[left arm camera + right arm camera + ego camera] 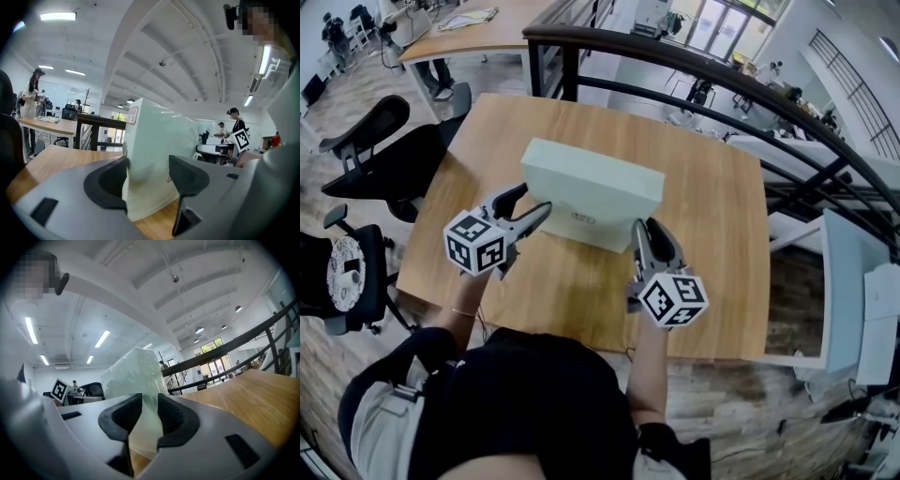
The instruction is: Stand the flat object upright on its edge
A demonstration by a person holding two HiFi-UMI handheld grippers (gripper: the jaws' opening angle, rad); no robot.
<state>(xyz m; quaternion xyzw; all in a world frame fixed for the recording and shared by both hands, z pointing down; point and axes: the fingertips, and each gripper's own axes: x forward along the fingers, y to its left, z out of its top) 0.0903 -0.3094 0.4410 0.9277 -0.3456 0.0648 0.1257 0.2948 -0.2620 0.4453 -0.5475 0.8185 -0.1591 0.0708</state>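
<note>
Matte grey right claw [149,417] on glossy film-wrapped rectangular box [131,376]

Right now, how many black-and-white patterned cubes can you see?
2. One black-and-white marker cube rides on the left gripper, at the pale green flat box's left corner; the other rides on the right gripper, at its right corner. None seems hidden.

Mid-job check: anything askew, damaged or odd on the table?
Only the pale green box stands out: it sits skewed to the table edges, with the left gripper and right gripper clamped on its near corners. Nothing damaged or spilled.
</note>
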